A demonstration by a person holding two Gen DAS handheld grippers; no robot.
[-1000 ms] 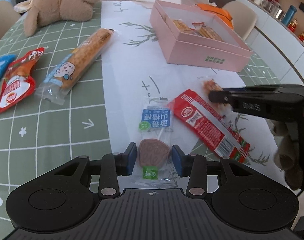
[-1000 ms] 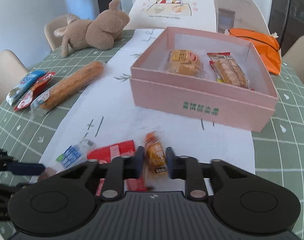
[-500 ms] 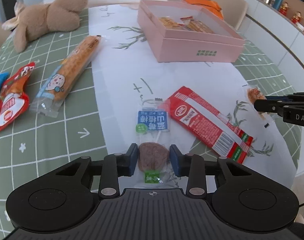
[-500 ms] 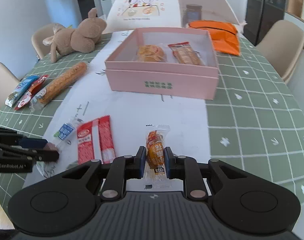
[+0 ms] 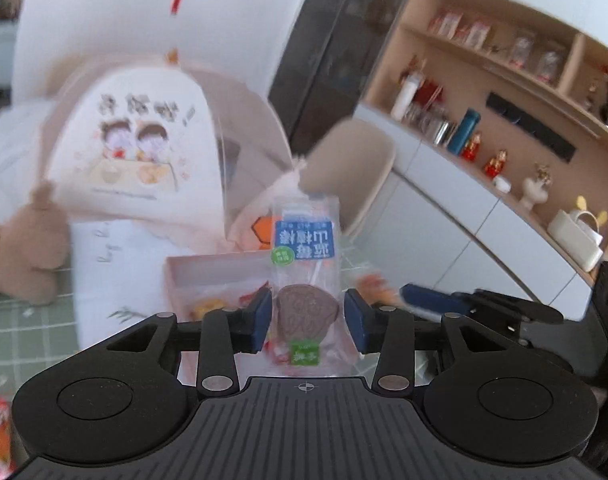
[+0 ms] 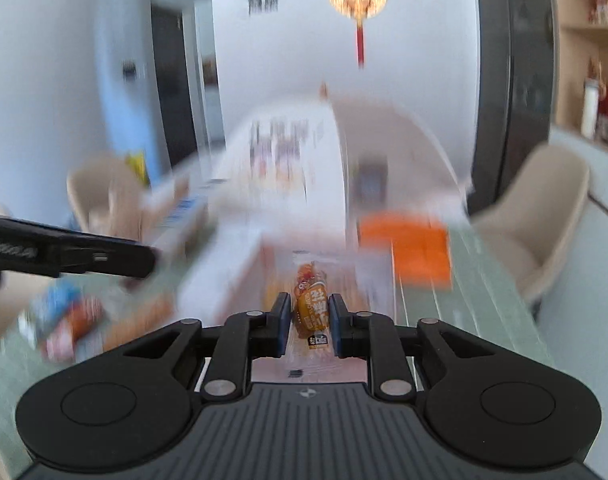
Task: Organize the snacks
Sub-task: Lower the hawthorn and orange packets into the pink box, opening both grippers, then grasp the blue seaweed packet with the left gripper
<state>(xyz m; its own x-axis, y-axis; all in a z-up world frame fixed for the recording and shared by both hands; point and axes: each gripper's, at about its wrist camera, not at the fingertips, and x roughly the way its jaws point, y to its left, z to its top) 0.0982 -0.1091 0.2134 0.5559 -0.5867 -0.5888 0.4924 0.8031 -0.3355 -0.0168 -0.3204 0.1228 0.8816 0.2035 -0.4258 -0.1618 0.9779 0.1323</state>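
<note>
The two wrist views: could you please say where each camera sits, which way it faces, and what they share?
Left wrist: on the left gripper, facing the food cover and shelves; lollipop packet between its opening jaws; right gripper's fingers at right.
Right wrist: on the right gripper, facing the far wall; orange snack packet between its opening jaws; left gripper at left.
Shared: pink box, blurred.

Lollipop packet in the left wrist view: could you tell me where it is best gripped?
Grip the lollipop packet across its round brown disc, probably the only stiff part, coming from the short end nearest it; the labelled film beyond looks floppy. The left tool has the disc between its jaws, which are opening.
</note>
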